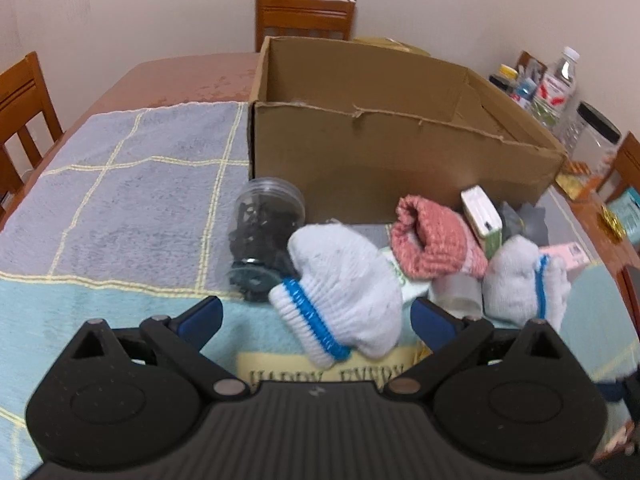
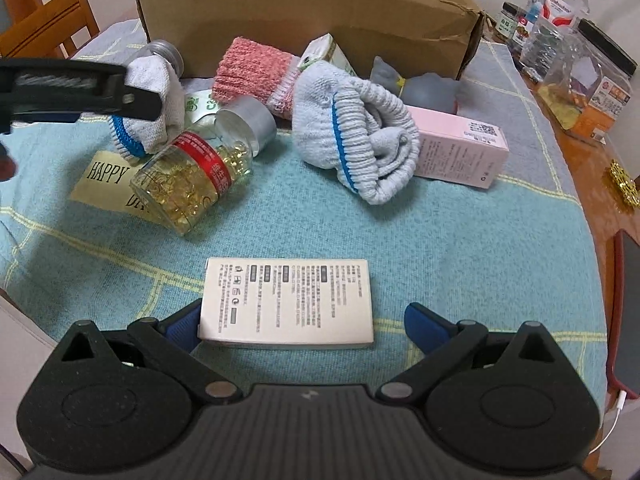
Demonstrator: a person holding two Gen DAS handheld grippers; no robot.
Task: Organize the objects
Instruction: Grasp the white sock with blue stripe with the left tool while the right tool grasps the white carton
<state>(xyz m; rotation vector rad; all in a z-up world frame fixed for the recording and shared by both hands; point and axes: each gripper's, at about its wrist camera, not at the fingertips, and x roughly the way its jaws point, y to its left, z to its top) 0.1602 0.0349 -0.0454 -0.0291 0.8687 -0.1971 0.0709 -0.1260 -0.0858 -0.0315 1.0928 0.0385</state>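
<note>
Jar (image 1: 262, 236) of dark bits lies at ten o'clock of the left hand-held gripper (image 1: 316, 316), whose jaws are spread around a white sock (image 1: 340, 292) with a blue band. At one o'clock sits a pink sock (image 1: 432, 236); the box (image 1: 384, 148) stands at twelve. The right hand-held gripper (image 2: 302, 320) is spread too, a white carton (image 2: 286, 304) lying between its jaws, capsule bottle (image 2: 200, 176) at eleven o'clock, pink carton (image 2: 460, 148) at one, all on the towel-covered tabletop (image 2: 460, 248).
</note>
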